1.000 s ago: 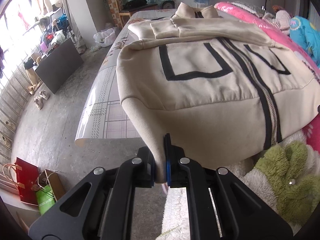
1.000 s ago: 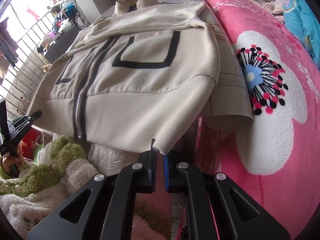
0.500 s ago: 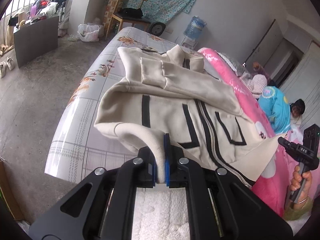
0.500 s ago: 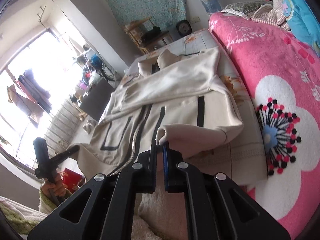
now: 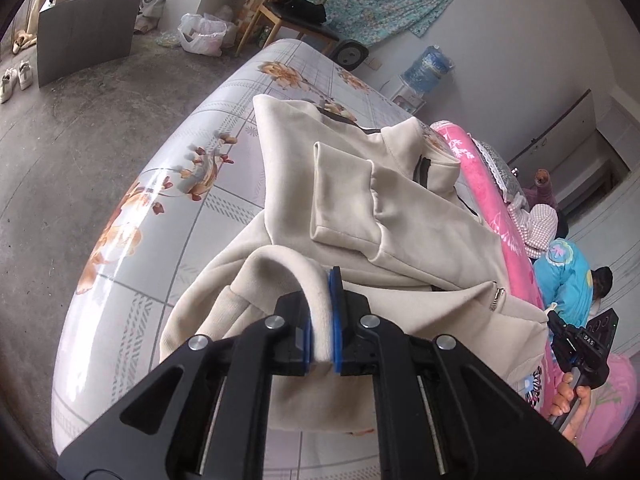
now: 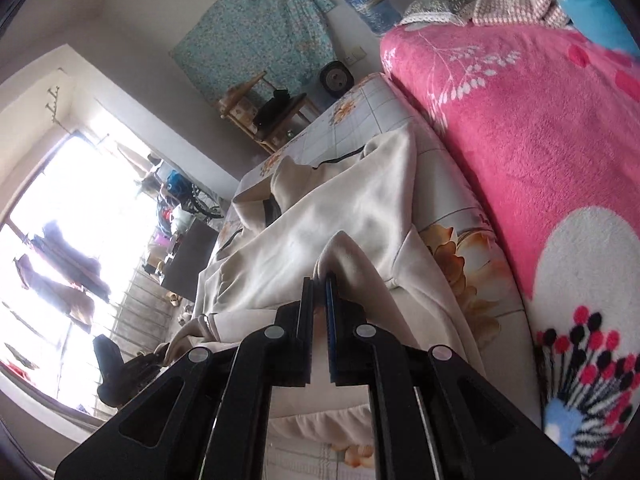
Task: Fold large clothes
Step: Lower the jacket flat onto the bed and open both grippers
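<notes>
text: "DAS" | on: right hand-held gripper body

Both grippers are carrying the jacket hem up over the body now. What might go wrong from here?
1. The right gripper pinches only a thin tip of the jacket; it may slip out mid-fold.
2. The folded sleeve lies loose on top, so dragging the hem over it could bunch it.
3. The jacket lies beside the pink blanket, and the hem may land on it, crooked.
</notes>
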